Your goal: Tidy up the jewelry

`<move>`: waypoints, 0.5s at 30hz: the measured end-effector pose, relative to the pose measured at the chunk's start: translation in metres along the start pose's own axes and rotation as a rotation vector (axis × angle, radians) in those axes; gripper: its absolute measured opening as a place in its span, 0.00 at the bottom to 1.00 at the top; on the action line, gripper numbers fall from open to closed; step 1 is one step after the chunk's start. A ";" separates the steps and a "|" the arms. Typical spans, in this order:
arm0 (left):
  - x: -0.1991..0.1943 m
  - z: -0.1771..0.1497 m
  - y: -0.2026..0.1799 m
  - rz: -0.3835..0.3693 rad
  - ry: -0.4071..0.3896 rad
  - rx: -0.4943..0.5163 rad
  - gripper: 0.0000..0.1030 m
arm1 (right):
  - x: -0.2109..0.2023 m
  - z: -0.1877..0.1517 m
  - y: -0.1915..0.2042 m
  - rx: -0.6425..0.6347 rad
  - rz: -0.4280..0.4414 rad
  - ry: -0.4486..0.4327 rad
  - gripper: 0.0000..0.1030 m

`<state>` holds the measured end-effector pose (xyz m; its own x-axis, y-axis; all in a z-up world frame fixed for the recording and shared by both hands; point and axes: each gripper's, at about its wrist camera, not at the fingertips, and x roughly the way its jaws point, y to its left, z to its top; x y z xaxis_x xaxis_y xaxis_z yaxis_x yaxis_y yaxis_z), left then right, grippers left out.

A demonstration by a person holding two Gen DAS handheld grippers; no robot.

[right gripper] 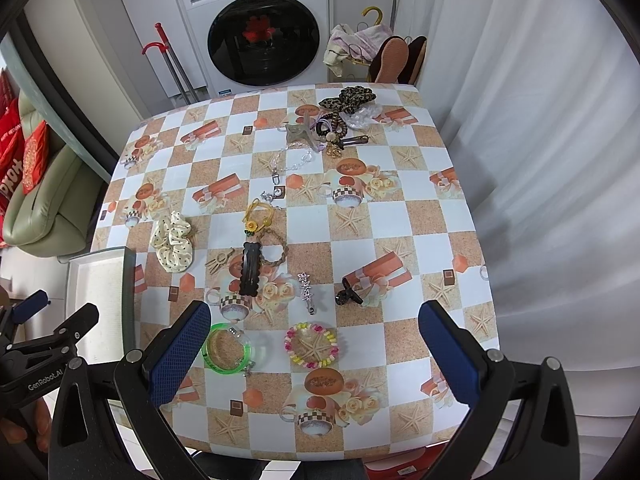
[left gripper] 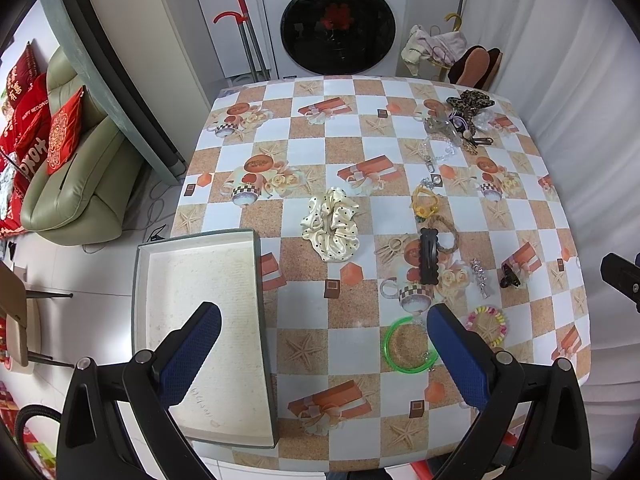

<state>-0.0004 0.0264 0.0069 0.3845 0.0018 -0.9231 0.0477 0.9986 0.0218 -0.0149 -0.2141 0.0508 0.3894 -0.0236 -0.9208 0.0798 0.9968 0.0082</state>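
Currently the task stands at its opening step, judging by the layout: the tray (left gripper: 200,320) at the table's left edge holds nothing, and every accessory lies loose on the checkered tablecloth (right gripper: 360,240). Nearest the operator are the green bangle (right gripper: 228,347) and the pastel bead bracelet (right gripper: 312,345), lying side by side but apart. Further in lie the black hair clip (right gripper: 251,269), with a braided ring just beside its upper end, the silver star clip (right gripper: 307,286) and the small black claw clip (right gripper: 349,295). The cream polka-dot scrunchie (left gripper: 331,222) sits near the tray's far corner, the yellow bracelet (right gripper: 259,213) lies mid-table, and a tangled pile topped by a leopard-print bow (right gripper: 347,98) occupies the far right corner. The left gripper (left gripper: 324,344) hangs above the table with its jaws spread wide; one finger is over the tray, the other over the bangle's right edge, and neither appears to touch anything. The right gripper (right gripper: 314,344) is likewise spread wide and empty, framing the bangle and the bead bracelet from above. The likely next move is a first pick: lower one gripper over a near item, probably the bangle or the bead bracelet, align the fingers across its rim, close, and carry it to the tray. Thin rings lying flat offer little edge, so a low, square approach is advisable; slippage is the main risk.
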 end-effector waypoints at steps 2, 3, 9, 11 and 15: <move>0.000 0.000 0.000 0.001 0.000 0.000 1.00 | 0.000 0.000 0.000 0.000 0.001 -0.001 1.00; 0.000 0.000 0.000 0.000 0.000 0.000 1.00 | 0.000 0.000 0.000 0.000 0.000 -0.001 1.00; 0.000 0.001 0.000 0.001 0.002 0.000 1.00 | 0.000 0.000 0.000 0.002 0.001 0.000 1.00; 0.000 0.001 0.000 0.001 0.001 0.001 1.00 | 0.000 0.000 0.000 0.002 0.001 0.000 1.00; 0.000 0.001 0.000 0.001 0.002 0.002 1.00 | 0.001 0.000 0.000 0.000 0.001 0.000 1.00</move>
<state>0.0005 0.0264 0.0071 0.3824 0.0025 -0.9240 0.0496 0.9985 0.0232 -0.0149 -0.2141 0.0501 0.3895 -0.0225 -0.9208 0.0797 0.9968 0.0094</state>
